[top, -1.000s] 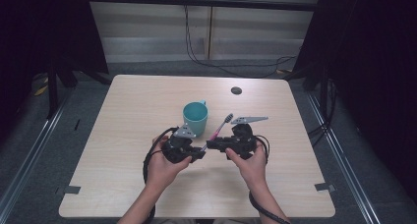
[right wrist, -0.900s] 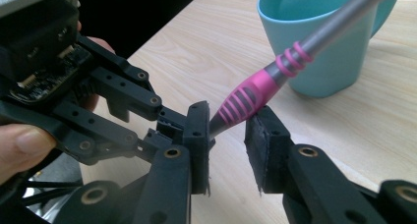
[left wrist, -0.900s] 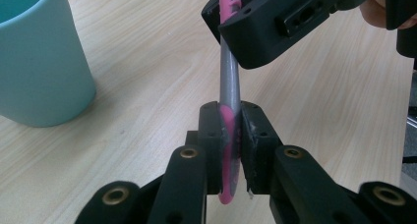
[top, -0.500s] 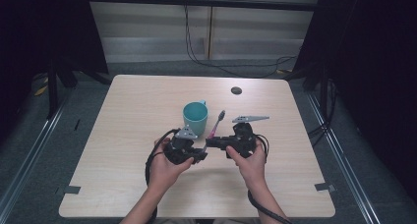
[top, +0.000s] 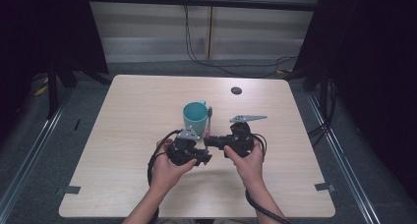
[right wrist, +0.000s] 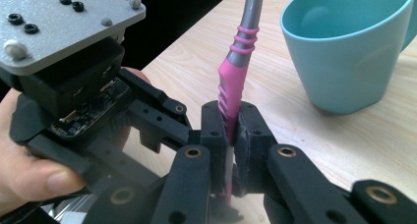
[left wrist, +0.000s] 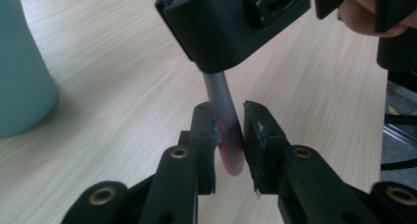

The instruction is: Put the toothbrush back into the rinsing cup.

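Pink-handled toothbrush (right wrist: 232, 81), mid-frame beside the teal cup (top: 195, 117), has changed hands: right claw (right wrist: 231, 130) has just pinched it tight, while left claw (left wrist: 230, 135) has been easing apart around its end.

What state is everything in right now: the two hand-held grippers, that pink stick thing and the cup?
Right hand-held gripper: shut on the toothbrush handle.
Left hand-held gripper: jaws just opening, a gap at one pad, handle end between them.
Toothbrush: held off the table, head up by the cup.
Cup: upright, looks empty.
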Tool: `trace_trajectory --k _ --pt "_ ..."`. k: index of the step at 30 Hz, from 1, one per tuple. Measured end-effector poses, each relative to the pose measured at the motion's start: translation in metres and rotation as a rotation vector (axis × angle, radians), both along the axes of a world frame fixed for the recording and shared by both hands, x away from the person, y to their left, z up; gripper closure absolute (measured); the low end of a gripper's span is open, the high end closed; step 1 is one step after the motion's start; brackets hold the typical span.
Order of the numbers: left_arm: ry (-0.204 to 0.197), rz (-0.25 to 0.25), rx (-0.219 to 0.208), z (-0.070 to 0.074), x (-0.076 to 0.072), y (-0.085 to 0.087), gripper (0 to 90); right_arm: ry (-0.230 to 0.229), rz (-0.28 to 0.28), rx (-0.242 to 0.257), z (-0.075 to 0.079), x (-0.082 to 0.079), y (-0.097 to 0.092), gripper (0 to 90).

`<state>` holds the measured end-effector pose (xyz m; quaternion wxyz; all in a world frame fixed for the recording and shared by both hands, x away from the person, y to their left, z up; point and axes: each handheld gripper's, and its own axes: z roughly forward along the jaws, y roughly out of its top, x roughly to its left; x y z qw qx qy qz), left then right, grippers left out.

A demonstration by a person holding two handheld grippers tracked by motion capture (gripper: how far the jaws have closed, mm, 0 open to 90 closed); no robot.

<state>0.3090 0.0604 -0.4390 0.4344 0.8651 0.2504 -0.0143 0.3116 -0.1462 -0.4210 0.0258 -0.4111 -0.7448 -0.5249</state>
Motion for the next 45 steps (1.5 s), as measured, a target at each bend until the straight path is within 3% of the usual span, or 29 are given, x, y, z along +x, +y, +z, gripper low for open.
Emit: trace_trajectory --k 5,9,12,16,23,31,45 --pt "-0.019 -0.02 -0.02 -0.001 -0.002 -0.004 69.2 -0.019 -0.012 -0.018 0.002 -0.001 0.0 83.8" --pt "-0.018 -0.023 -0.041 -0.002 0.0 -0.005 57.8 -0.036 -0.032 -0.033 0.002 -0.002 -0.004 83.9" --pt "-0.036 -0.01 -0.018 -0.002 0.002 -0.001 50.0 -0.033 -0.045 -0.029 0.001 -0.003 -0.01 83.9" --pt "-0.039 0.007 -0.028 0.0 0.004 0.005 44.0 -0.033 -0.055 -0.034 0.001 -0.003 -0.018 83.9" --pt "-0.04 0.028 -0.041 0.007 0.008 0.014 42.9 -0.035 -0.064 -0.051 -0.001 -0.005 -0.026 83.9" --pt "-0.043 0.065 -0.093 0.022 0.016 0.026 41.7 -0.033 -0.065 -0.048 -0.006 -0.008 -0.029 83.9" --pt "-0.036 0.09 -0.171 0.039 0.022 0.027 44.0 -0.04 -0.012 -0.052 -0.01 -0.013 -0.009 83.9"
